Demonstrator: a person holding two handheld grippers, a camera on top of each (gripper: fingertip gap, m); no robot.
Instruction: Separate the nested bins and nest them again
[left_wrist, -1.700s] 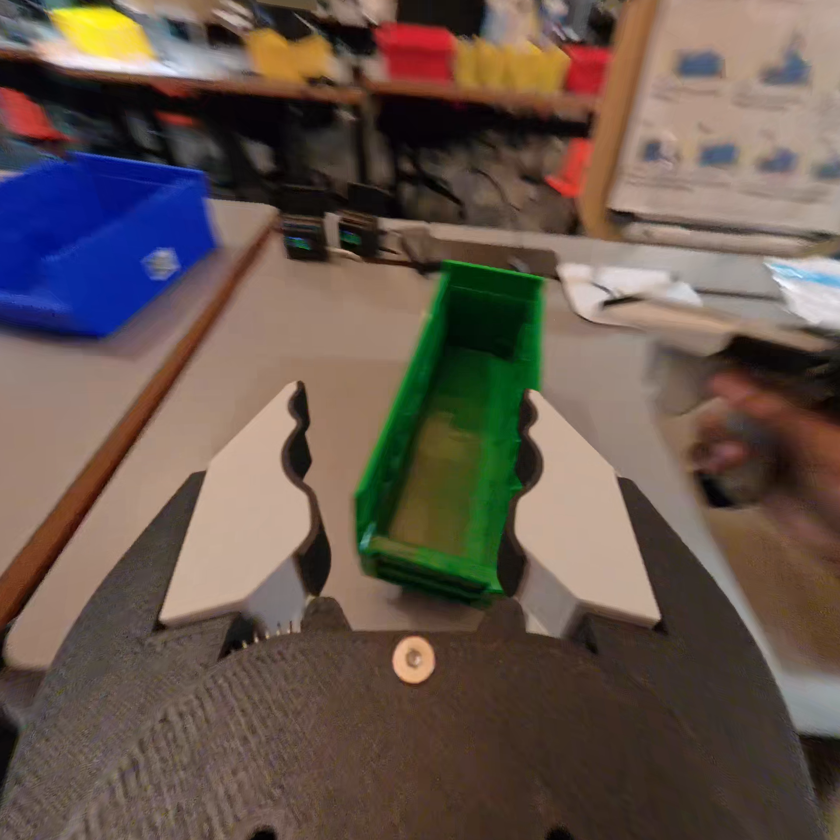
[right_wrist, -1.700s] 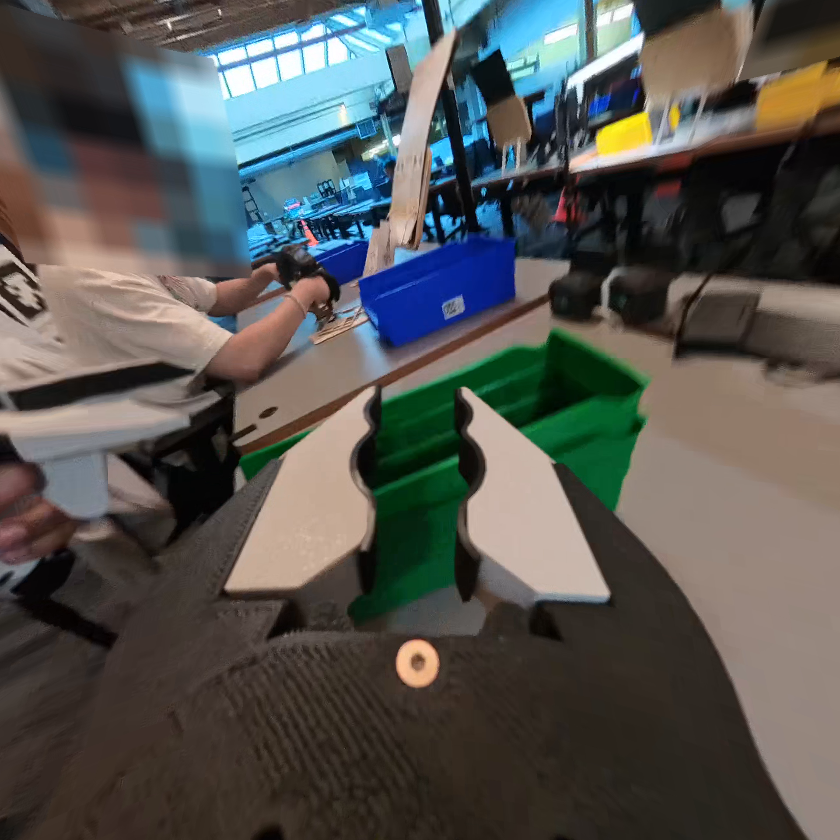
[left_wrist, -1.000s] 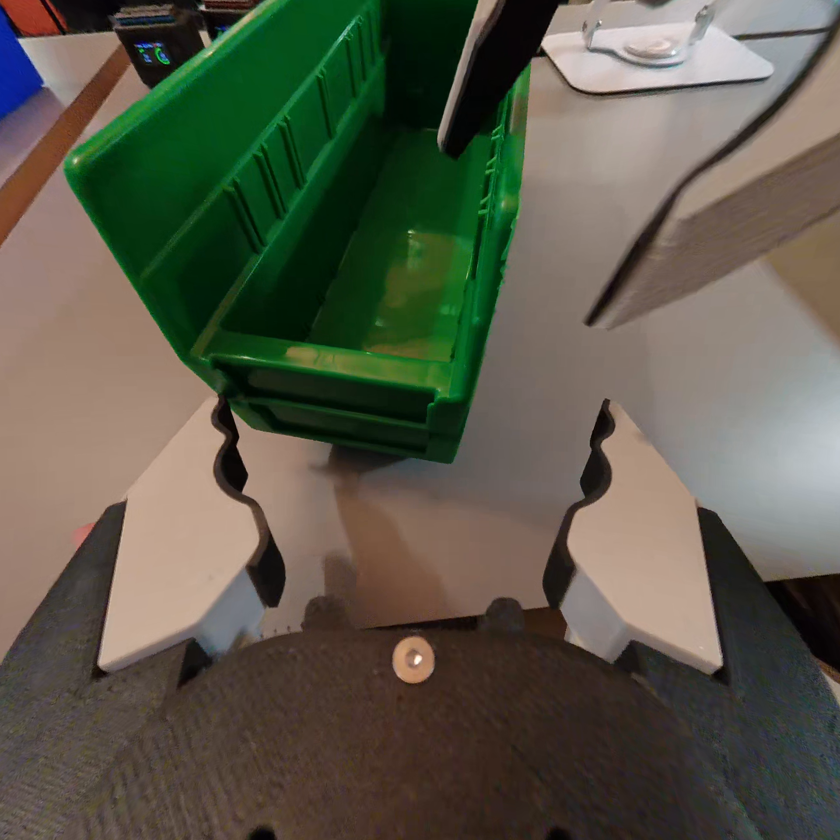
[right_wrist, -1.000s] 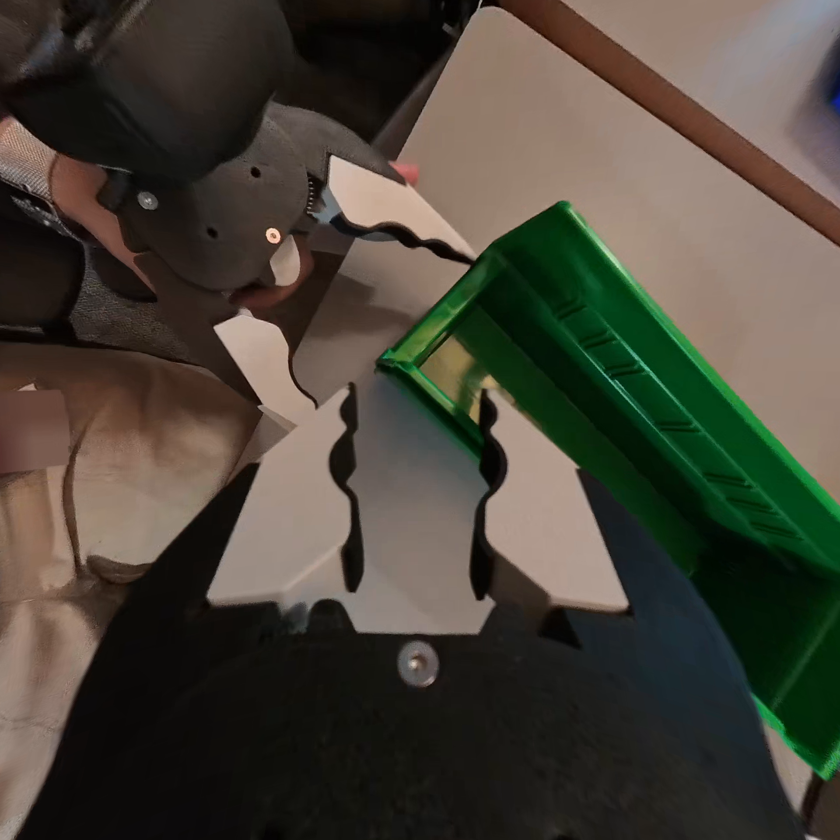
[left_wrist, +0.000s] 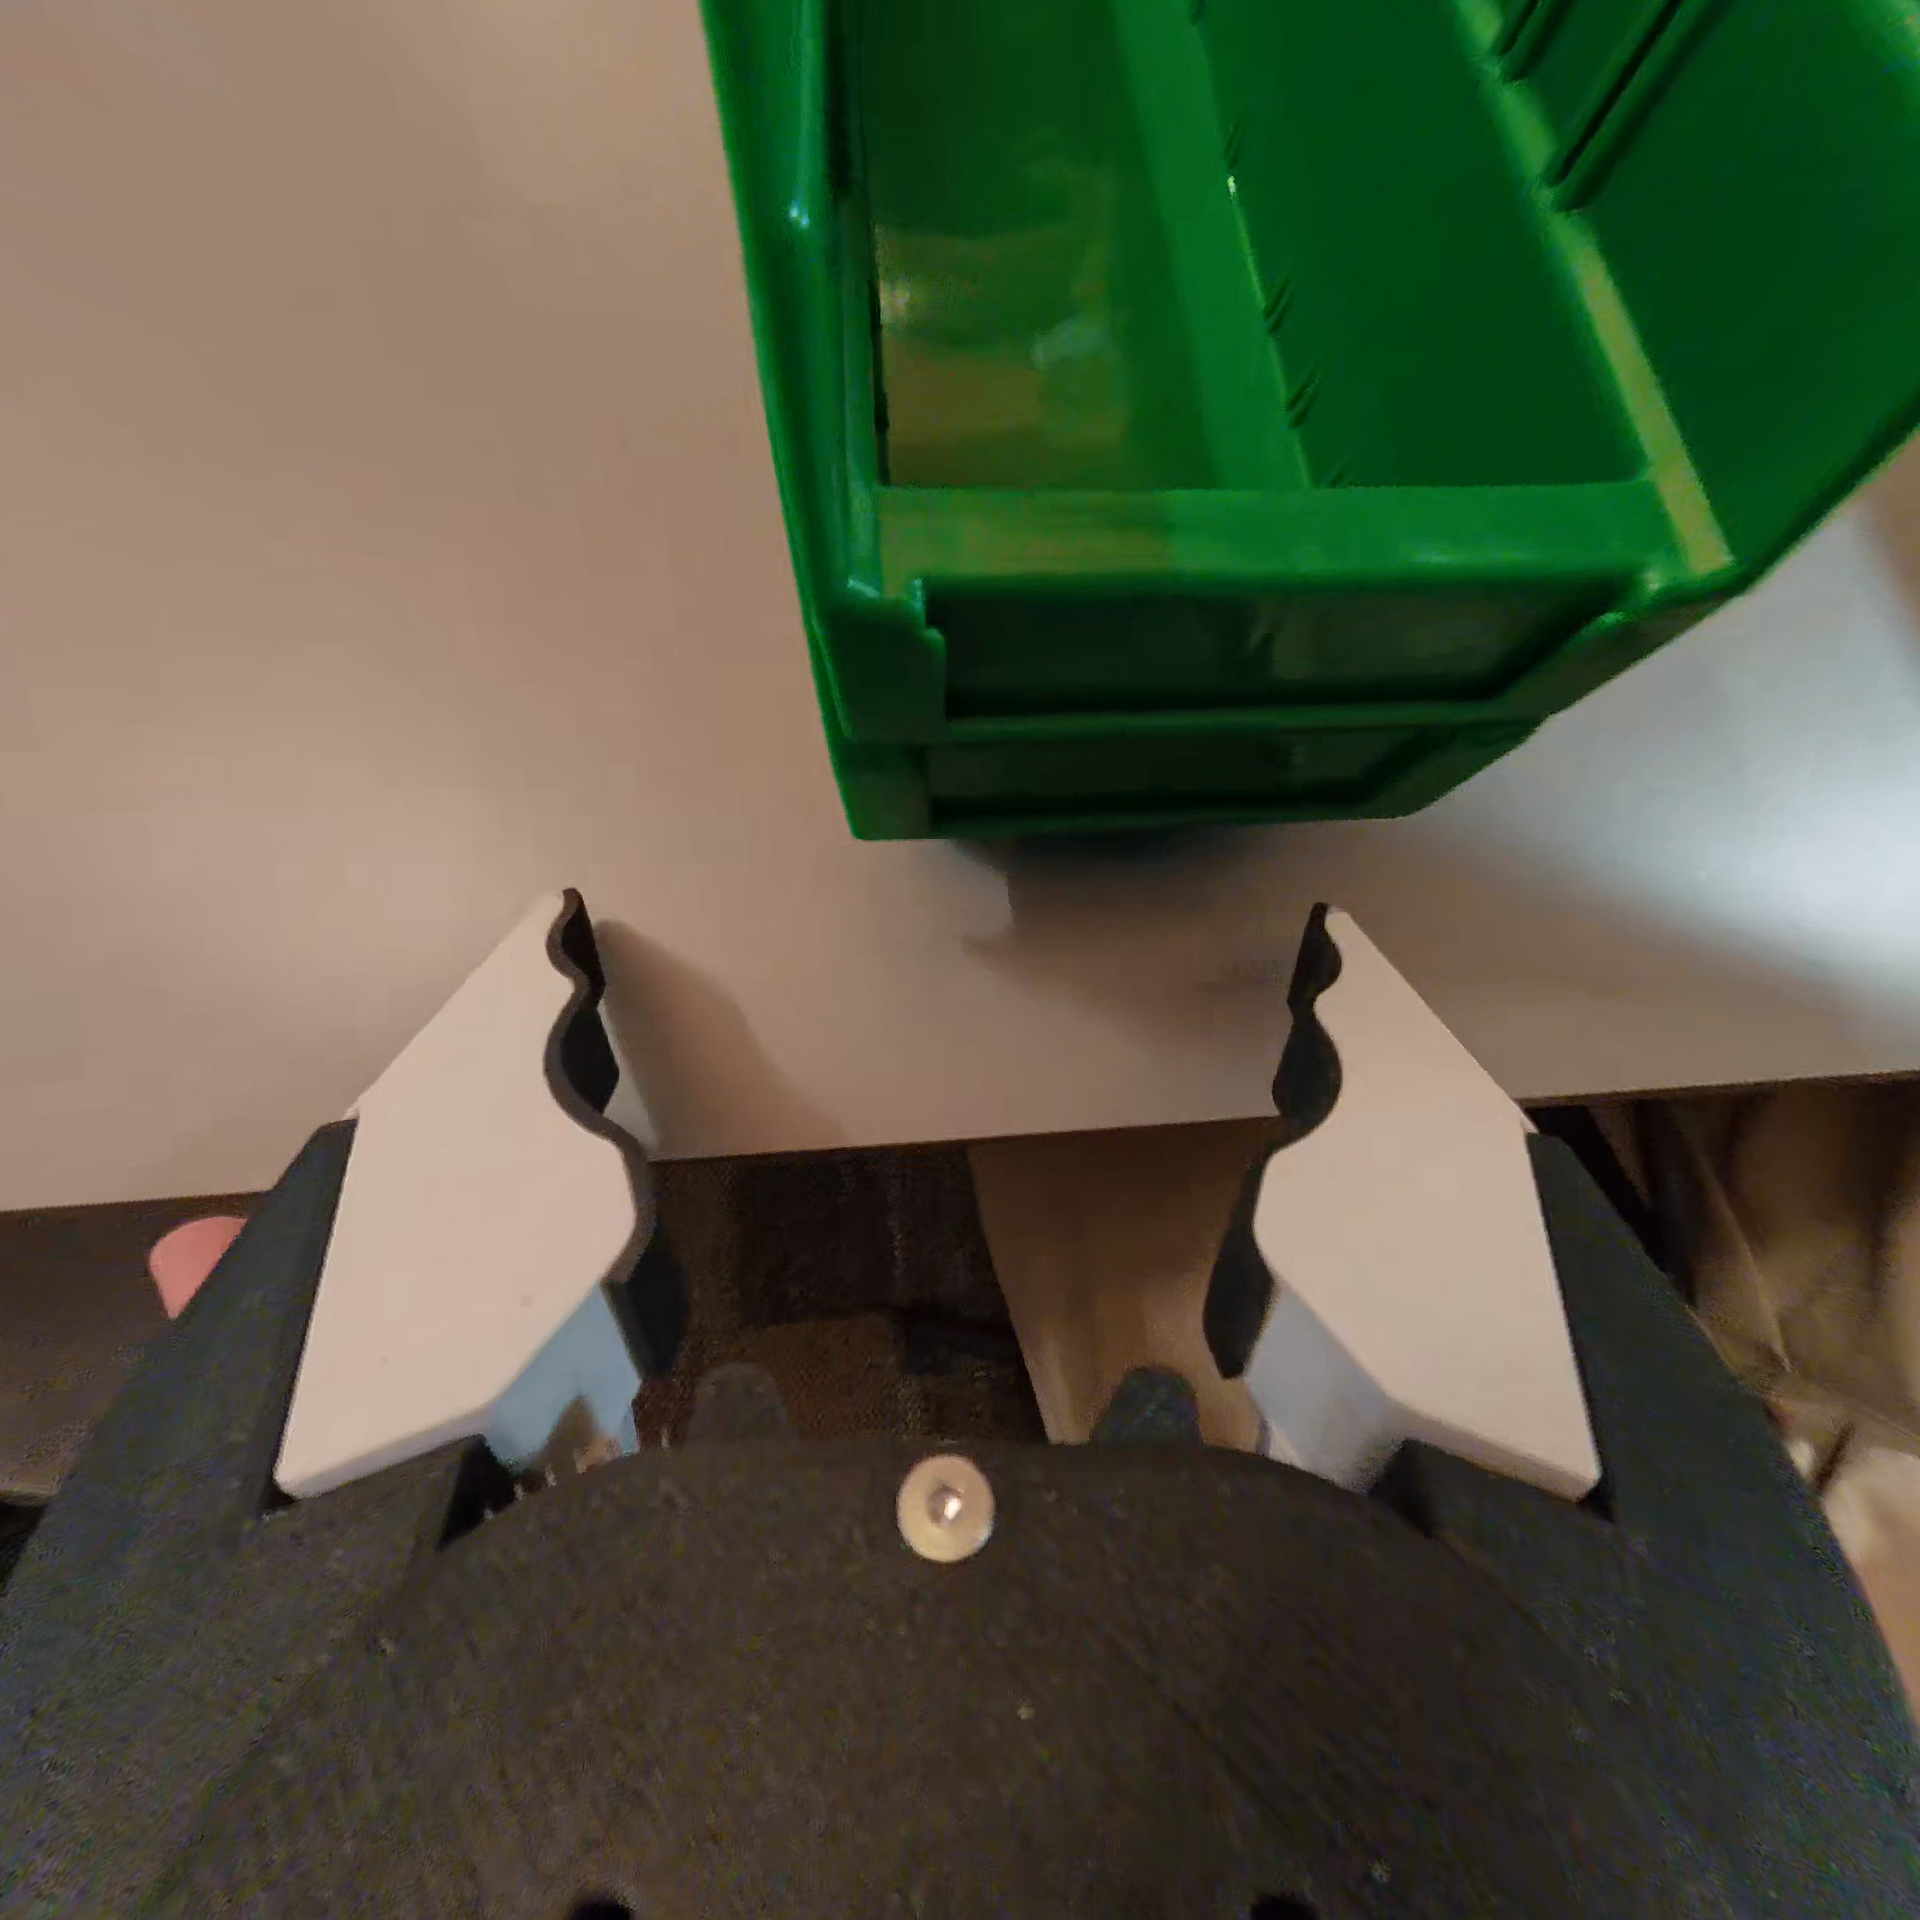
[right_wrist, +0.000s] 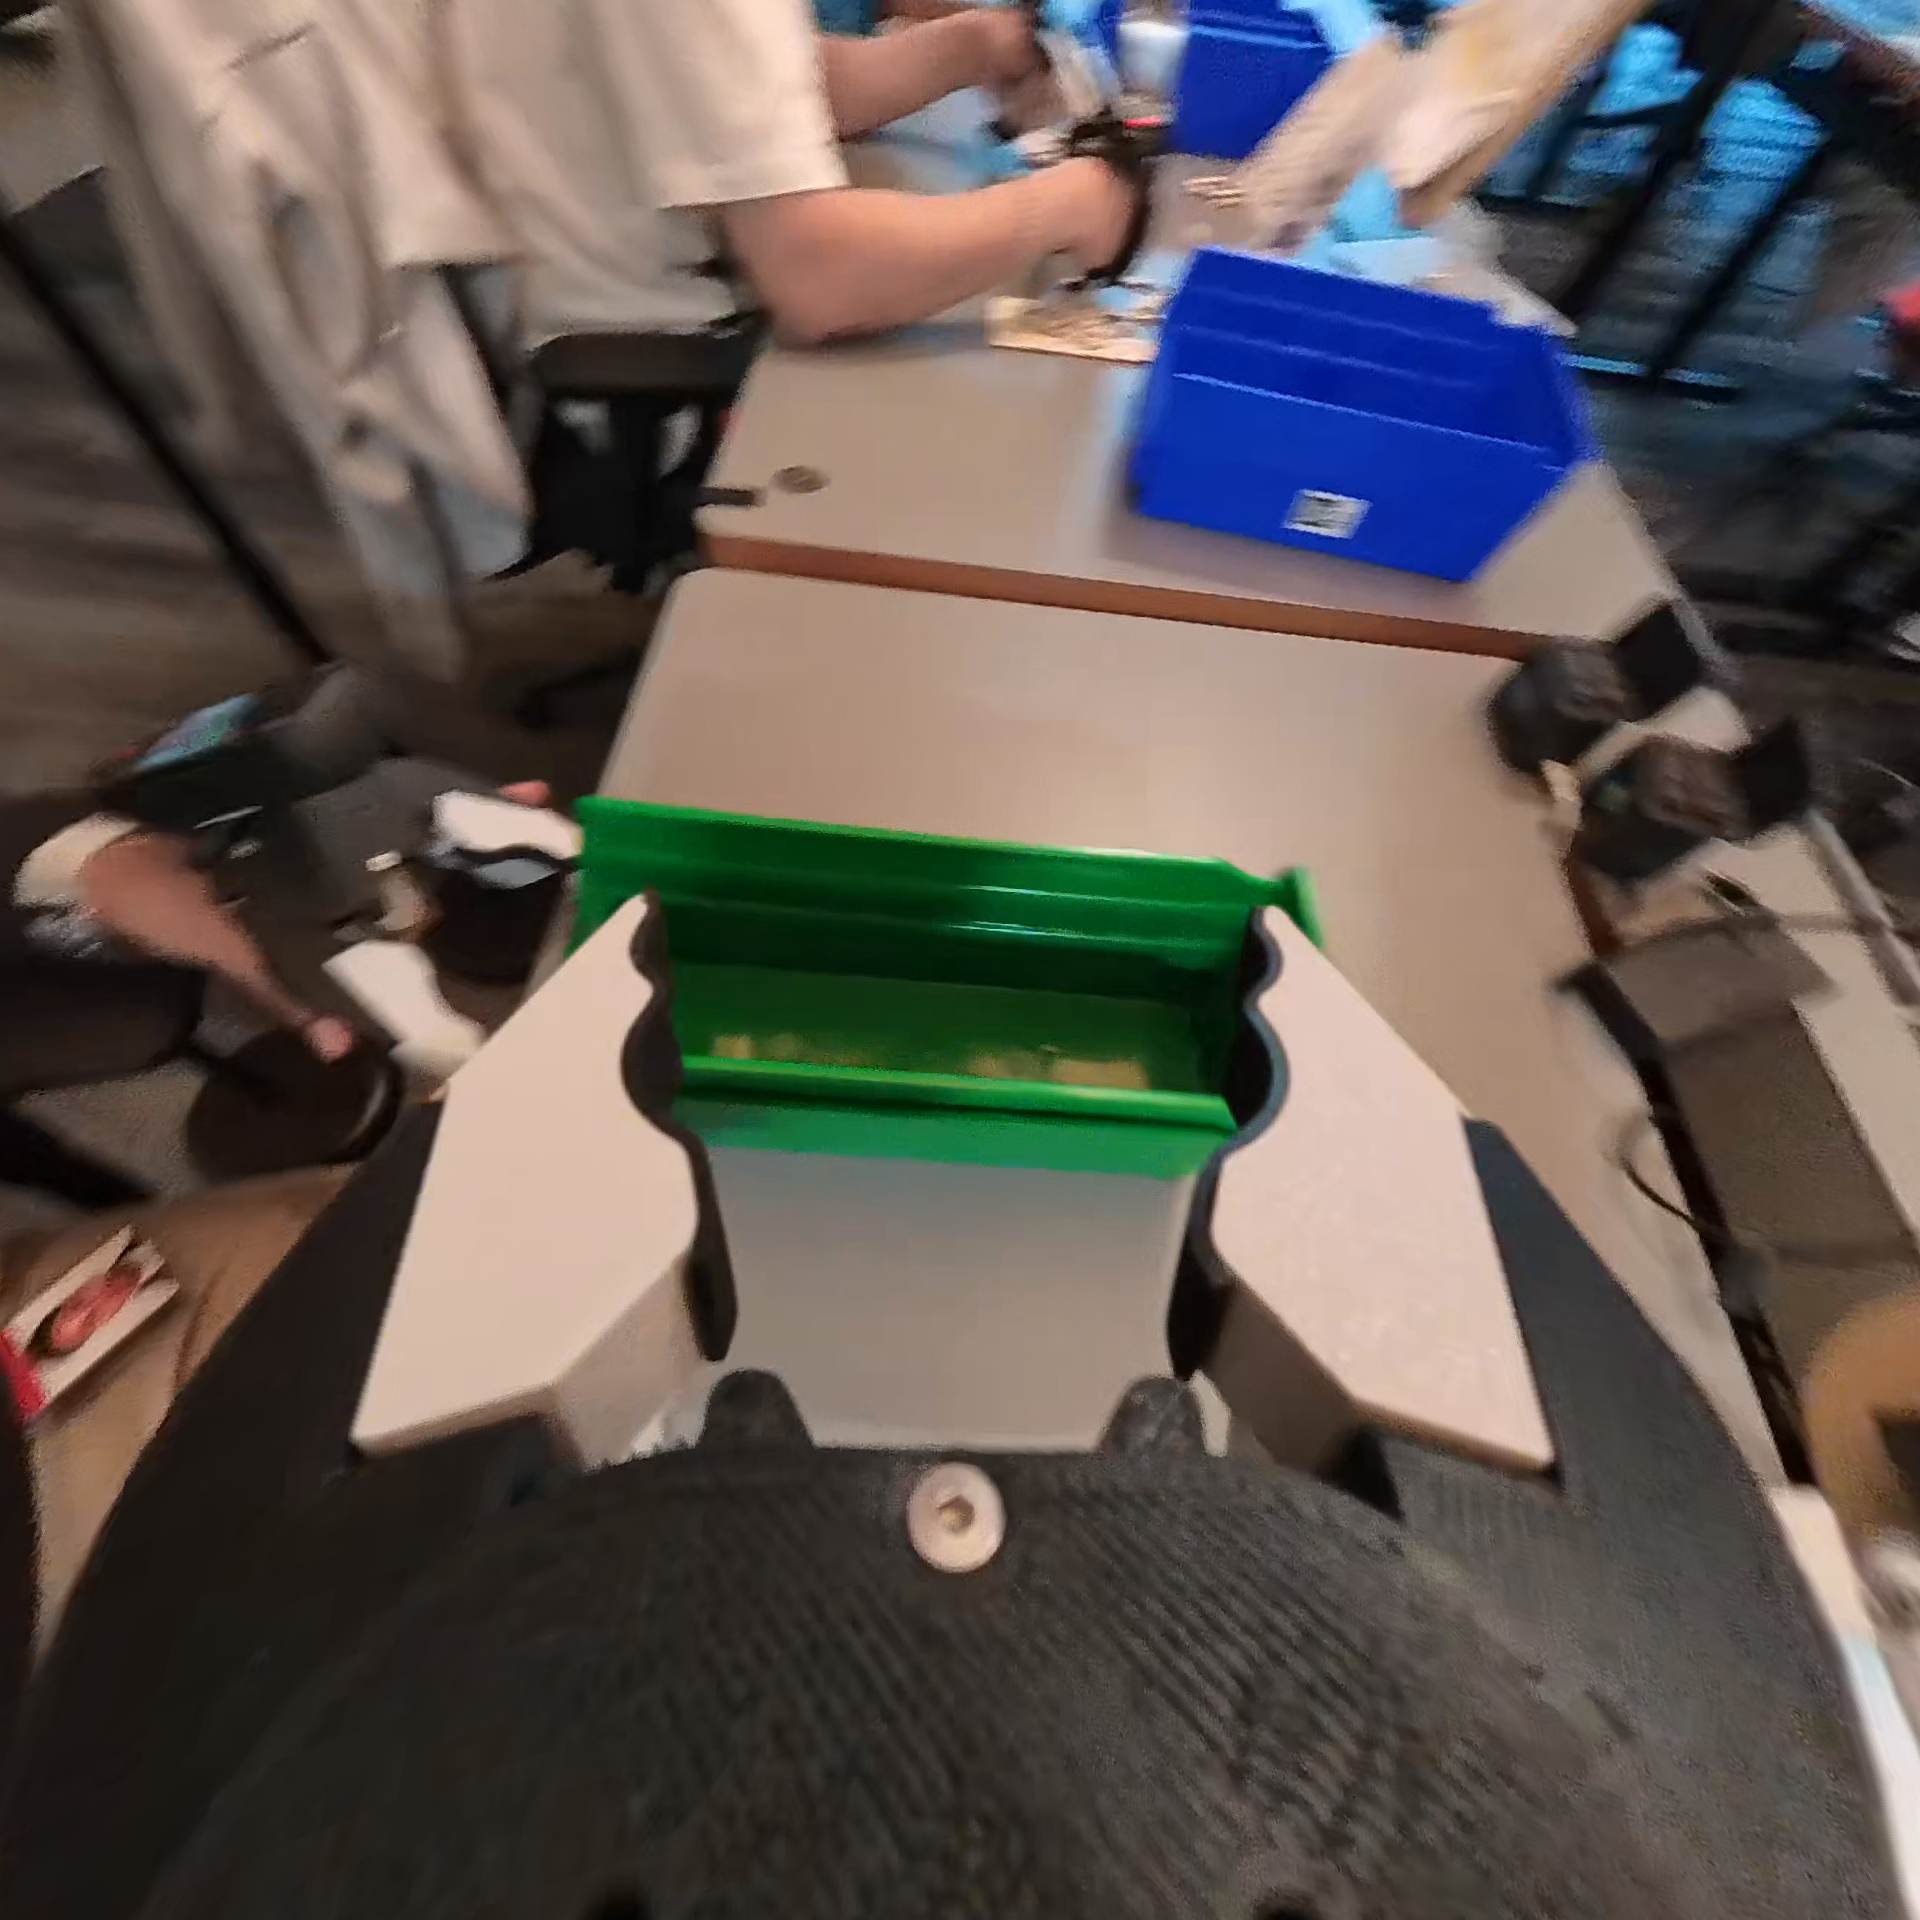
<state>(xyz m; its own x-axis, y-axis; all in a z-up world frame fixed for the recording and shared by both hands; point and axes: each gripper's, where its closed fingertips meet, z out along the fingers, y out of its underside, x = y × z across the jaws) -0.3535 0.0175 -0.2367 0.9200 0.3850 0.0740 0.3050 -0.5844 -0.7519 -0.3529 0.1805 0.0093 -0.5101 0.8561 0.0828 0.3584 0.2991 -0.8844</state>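
Two glossy green plastic storage bins (left_wrist: 1247, 436), long and narrow, sit nested one inside the other on the pale grey bench (left_wrist: 364, 520), near its front edge; in the left wrist view the two stacked front lips show one above the other, so I judge separation not yet done. My left hand-held gripper (left_wrist: 940, 925) is released, jaws spread wide and holding nothing, poised over the bench's front edge. The short front end of the bins lies just ahead of it and off to its right, apart from both fingertips; the long axis runs away from me, skewed somewhat to the right. My right hand-held gripper (right_wrist: 951, 935) is also released and empty, jaws wide. From its side the nested bins (right_wrist: 935, 1049) lie broadside, long axis running across the gap from one finger to the other, and appear between the fingertips; whether the pads touch plastic I cannot tell, the frame being smeared. Judgement: the left is nearer the short end and could take the front lip if shifted right; the right faces the long wall and is better placed to take the upper rim. A deep blue plastic bin (right_wrist: 1351, 457) stands well apart on the neighbouring table.
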